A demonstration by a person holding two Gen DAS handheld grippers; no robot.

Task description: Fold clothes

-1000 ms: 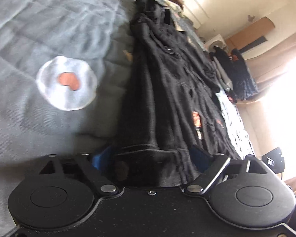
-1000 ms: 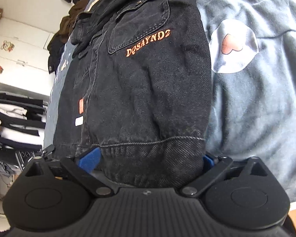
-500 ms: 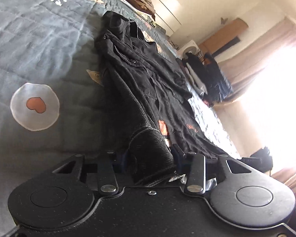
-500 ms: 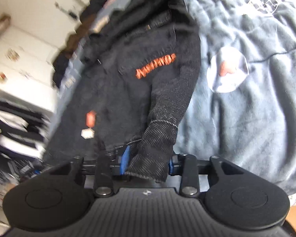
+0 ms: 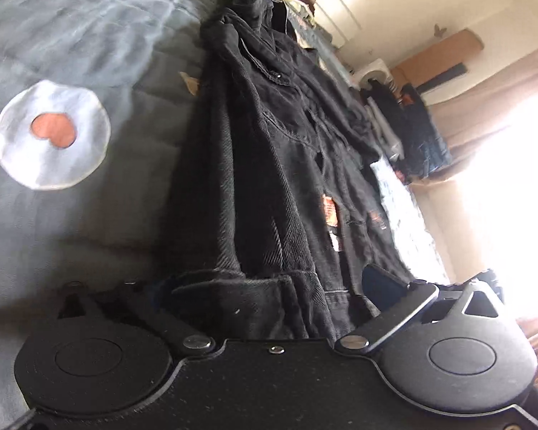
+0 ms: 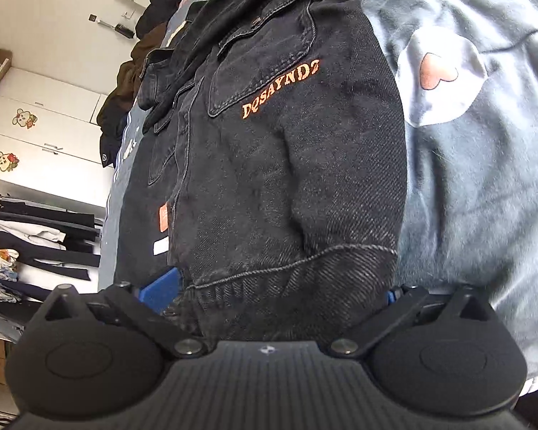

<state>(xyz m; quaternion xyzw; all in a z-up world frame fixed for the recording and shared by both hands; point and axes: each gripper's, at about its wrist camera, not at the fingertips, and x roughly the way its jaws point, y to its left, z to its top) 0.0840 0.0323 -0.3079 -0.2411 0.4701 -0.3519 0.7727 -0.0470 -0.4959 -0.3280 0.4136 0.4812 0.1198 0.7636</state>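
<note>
Left view: your left gripper (image 5: 269, 286) has spread wide again, releasing the jacket (image 5: 279, 165) cuff; the jacket lies on the bed (image 5: 71, 36).
Right view: your right gripper (image 6: 269, 294) likewise gapes, its pinched cuff (image 6: 305, 279) let go; sleeves now laid.

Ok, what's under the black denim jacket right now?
The black denim jacket lies on a grey quilted bedspread printed with white circles holding pink hearts. The bedspread shows on both sides of it; whatever lies directly beneath the jacket is covered.
</note>
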